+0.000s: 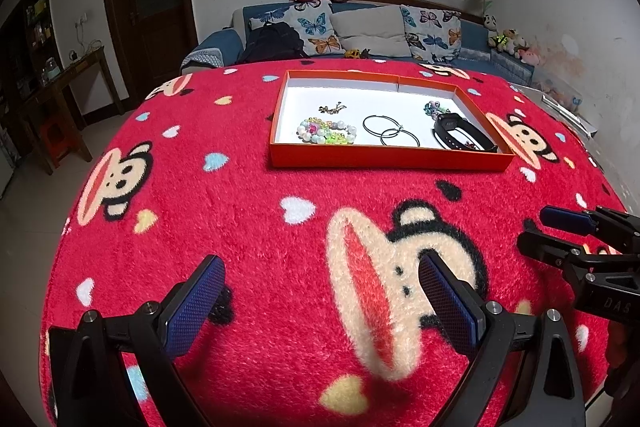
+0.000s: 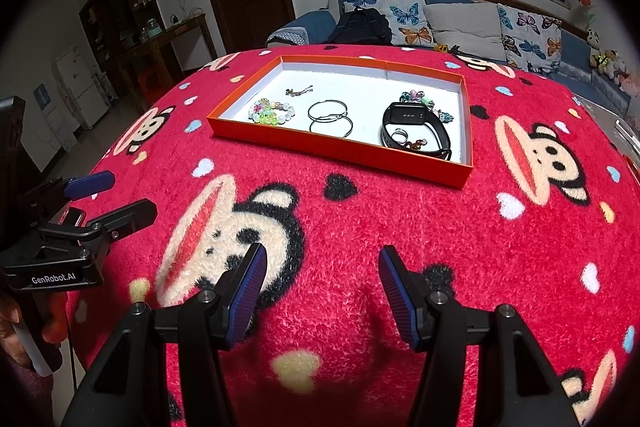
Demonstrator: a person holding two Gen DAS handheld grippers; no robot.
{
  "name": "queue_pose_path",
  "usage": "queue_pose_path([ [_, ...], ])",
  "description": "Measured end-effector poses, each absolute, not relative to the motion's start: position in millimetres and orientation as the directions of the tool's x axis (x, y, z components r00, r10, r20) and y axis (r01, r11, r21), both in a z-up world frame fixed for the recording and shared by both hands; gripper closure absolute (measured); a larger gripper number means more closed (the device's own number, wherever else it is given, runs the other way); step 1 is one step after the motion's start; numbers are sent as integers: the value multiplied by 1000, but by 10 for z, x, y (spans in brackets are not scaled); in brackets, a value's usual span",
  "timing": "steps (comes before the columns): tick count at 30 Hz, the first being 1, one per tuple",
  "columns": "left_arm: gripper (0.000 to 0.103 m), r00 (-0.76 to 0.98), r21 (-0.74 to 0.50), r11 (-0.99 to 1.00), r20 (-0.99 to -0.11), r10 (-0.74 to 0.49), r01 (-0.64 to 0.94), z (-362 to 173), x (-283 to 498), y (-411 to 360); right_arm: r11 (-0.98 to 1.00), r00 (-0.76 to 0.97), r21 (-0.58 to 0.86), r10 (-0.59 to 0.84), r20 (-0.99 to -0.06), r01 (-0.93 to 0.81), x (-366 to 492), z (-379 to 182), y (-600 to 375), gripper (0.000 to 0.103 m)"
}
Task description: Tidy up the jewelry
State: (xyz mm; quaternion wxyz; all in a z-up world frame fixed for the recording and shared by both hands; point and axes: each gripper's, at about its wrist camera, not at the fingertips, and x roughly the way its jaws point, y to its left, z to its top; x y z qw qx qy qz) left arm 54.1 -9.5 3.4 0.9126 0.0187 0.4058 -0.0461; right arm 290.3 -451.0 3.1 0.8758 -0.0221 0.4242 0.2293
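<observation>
We hold both tools low over the near edge of the desk, well short of the tray [image 1: 390,159]. Our left hand-held gripper [image 1: 320,281] is spread wide with nothing between its ribbed blue pads [image 1: 192,307]; our right hand-held gripper [image 2: 320,273] is also parted, a little less, and empty.

The jewelry all appears to lie inside the tray already, and we see none loose on the blanket [image 1: 240,227], so we judge the task near its end (or done, unless pieces are still to be sorted within the tray). Toward the tray's left side sit a beaded bracelet [image 1: 326,131] of pearly and bright green beads and, behind it, a thin gold-coloured chain [image 1: 333,108]. Two fine wire hoops [image 1: 390,131] overlap in the middle. At the right a black rubbery band [image 2: 416,131] loops around a small ring [image 2: 399,135], with a glassy bead cluster [image 2: 418,99] just behind it.

The tray is shallow, rectangular card, orange outside and white within. The blanket is thick red fleece printed with cartoon monkeys and hearts.
</observation>
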Motion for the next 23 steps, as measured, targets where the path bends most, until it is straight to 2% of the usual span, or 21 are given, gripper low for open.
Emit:
queue_pose_path([
  [23,0,663,-32,996,-744,-75,78,41,555,-55,898,536,161,380,-754,-410,2908,24,-4564,39],
])
